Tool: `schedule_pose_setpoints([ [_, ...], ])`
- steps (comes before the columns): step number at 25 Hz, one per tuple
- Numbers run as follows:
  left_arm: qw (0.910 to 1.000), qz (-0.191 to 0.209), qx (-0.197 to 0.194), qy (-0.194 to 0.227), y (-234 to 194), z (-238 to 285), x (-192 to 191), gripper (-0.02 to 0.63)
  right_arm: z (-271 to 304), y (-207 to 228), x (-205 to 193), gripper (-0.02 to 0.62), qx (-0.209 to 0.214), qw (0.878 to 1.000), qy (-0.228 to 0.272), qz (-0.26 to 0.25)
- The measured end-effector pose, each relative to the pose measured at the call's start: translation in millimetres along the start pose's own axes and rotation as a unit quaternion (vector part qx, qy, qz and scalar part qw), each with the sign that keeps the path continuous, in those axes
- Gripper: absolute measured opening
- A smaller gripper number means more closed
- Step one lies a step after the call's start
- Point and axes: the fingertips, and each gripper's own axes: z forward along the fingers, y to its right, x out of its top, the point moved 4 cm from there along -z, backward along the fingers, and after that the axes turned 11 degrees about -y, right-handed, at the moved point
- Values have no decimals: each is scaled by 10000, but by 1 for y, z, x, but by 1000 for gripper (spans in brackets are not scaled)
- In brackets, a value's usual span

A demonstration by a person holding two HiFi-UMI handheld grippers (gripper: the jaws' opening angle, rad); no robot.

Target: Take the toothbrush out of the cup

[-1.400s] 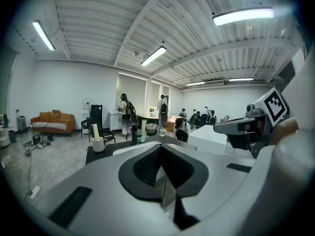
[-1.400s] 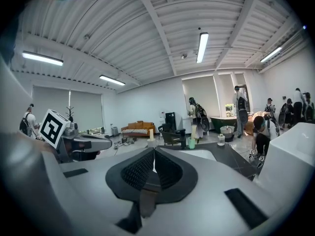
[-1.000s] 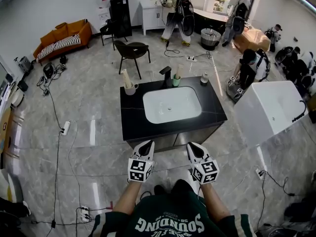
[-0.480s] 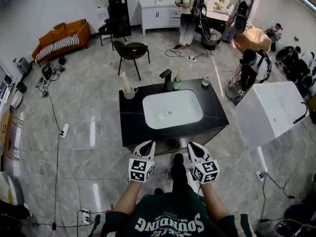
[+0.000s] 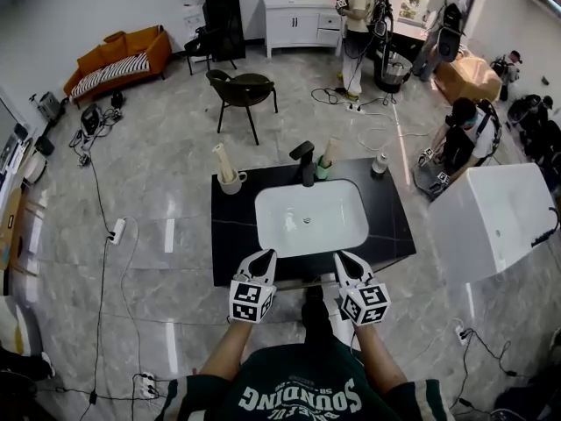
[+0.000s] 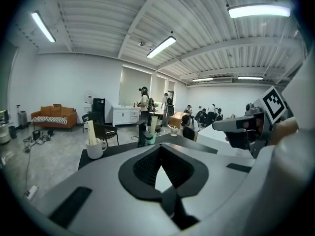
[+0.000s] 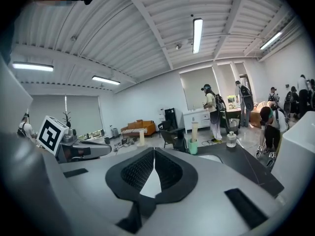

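While both grippers sit at the near edge of the counter (image 5: pixel 230 239), nothing is in reach yet.

Left to right in the head view:
- mug (image 5: pixel 233 183), far left corner, white. A pale stick (image 5: pixel 223 159) stands in it, near upright.
- left gripper (image 5: pixel 265 255): fingers pressed together at the tips, nothing between them. Its own view confirms that.
- sink (image 5: pixel 326 226) lies between the fingertips and everything I might want.
- tap (image 5: pixel 304 160) stands behind the sink, mid counter.
- green cup (image 5: pixel 323 172), just right of the tap, with a second stick (image 5: pixel 330 152) in it, also near upright.
- right gripper (image 5: pixel 343 257): fingers likewise together and empty.
- bottle (image 5: pixel 379 163), far right corner.

I can't tell which stick is the toothbrush; both look alike from here.

Key geometry: both candidates lie ahead of the fingertips, across the sink, long axis vertical. The mug is ahead and left of the left gripper, so left is nearer there. The green cup is almost dead ahead of the right gripper, so right is nearer to that one.

My read: either way the fingers must open first, close across the shaft above the rim, then pull straight up along the axis. The tap crowds the green cup on its left, so I'd come at that one from the right.
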Motion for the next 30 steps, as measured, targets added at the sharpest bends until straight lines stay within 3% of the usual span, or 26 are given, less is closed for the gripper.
schedule_pose_setpoints([
  [14, 9991, -238, 237, -273, -28, 131, 79, 11, 103, 119, 75, 41, 332, 9990, -281, 80],
  [30, 9949, -459, 706, -561, -44, 199, 96, 11, 176, 199, 94, 43, 452, 9973, -570, 35],
])
